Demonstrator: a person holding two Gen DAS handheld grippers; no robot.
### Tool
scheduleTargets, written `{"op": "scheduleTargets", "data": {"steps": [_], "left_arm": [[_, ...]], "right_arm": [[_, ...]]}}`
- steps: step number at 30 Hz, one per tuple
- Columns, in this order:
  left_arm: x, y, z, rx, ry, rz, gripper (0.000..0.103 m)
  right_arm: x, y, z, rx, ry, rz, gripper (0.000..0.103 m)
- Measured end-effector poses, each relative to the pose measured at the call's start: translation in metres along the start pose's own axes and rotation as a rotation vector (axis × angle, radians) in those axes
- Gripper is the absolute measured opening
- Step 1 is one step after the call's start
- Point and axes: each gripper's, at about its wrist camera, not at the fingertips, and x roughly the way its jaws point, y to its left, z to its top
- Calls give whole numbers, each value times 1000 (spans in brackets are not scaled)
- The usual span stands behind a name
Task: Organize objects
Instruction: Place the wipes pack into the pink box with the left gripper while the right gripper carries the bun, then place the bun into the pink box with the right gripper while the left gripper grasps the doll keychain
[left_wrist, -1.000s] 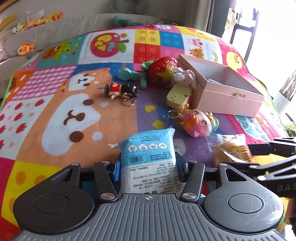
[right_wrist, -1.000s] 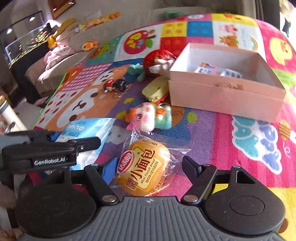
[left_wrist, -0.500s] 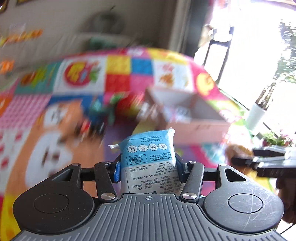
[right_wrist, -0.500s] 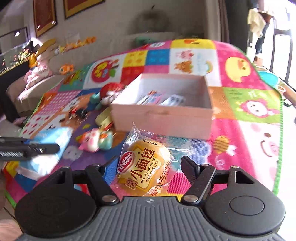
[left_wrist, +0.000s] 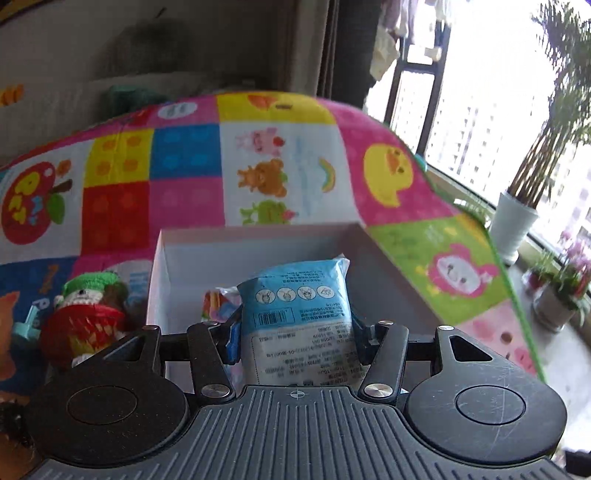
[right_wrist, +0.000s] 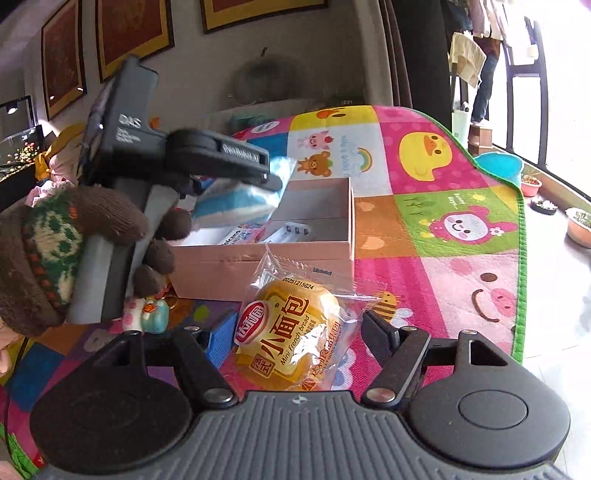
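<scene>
Left wrist view: the blue tissue pack (left_wrist: 295, 314) stands upright, pinched between the jaws of the left gripper (left_wrist: 295, 332), and hangs over the open pink box (left_wrist: 255, 240). Small packets (left_wrist: 218, 302) lie on the box floor behind the pack. Just left of the box sits a red knitted strawberry toy (left_wrist: 86, 317) with a green top, on the colourful play mat (left_wrist: 184, 166). A white plant pot (left_wrist: 513, 225) stands beyond the mat's right edge by the window.

From the right wrist view, the mini French bread packet (right_wrist: 291, 332) is clamped at mid width in the right gripper (right_wrist: 295, 343), held low in front of the box's near wall (right_wrist: 258, 273) and outside it. The left gripper (right_wrist: 236, 166) reaches over the box from the left with the blue pack (right_wrist: 240, 199) in its jaws, gripped by a hand in a brown knitted glove (right_wrist: 74, 243). A small pig figurine (right_wrist: 144, 314) lies on the mat below that hand, near the box corner.
</scene>
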Motion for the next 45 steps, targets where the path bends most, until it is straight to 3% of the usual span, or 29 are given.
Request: {"op": "scheduleTargets", "data": {"steps": [2,4,6,11,17,21,23,27,31,34,39,45], "left_arm": [[0,-2,-10,67,66,28,59],[-9,-2,-16,121,77,50,60],[-25,8,-15,87,76,56,59],[-78,45,-8,-64,-123,17,56],[-132,87,-27,-179,-242,-16,56],[-150,107,-56,-200,-219,9,56],[-156,116,-70,-186,-195,36,56],[-165,142,-97,-191,-143,85,56],[-167,172,-115,-262,-108,132,56],[-163,188,-121,-323,-93,147,56],[-155,197,-119,-400,-83,111,56],[-131,216,-97,-591,-59,71,56]], "right_arm": [[1,-6,0,0,2,-6,73],[5,-10,2,8,8,-6,73],[9,-11,5,11,8,-7,73],[15,-4,17,-5,-17,-22,73],[15,9,47,-66,-70,-22,73],[39,19,86,-114,-89,2,73],[66,27,99,-177,-75,-35,73],[128,34,104,-214,68,-80,73],[156,35,90,-177,152,-54,73],[165,39,84,-209,200,-29,73],[160,35,87,-208,219,-19,74],[110,38,86,-203,96,-39,84]]}}
